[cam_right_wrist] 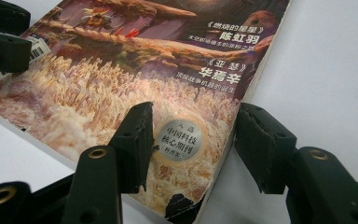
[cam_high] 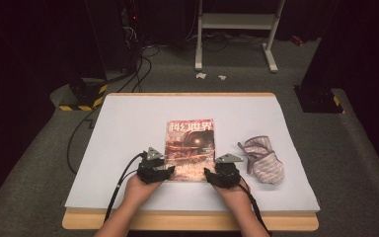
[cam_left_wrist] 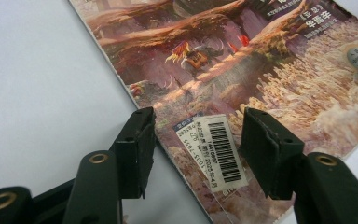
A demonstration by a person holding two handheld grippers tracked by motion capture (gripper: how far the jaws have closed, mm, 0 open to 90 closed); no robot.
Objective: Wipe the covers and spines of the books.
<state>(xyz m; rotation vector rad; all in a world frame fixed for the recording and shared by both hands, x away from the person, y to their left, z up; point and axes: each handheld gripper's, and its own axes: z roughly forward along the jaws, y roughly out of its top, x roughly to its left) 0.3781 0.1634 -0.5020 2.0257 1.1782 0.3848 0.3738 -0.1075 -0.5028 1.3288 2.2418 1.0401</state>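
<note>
High view is showing the magazine (cam_high: 190,149) lying mid-table, both grippers' jaws standing wide at its near corners — left gripper (cam_left_wrist: 193,140), right gripper (cam_right_wrist: 191,140). Closing now, they risk pinching just the cover — creasing or tearing it.

Evenly lit from above on the pale worktop (cam_high: 128,148), dark and murky all round; soft and grainy overhead, sharper close up, faint shadows
</note>
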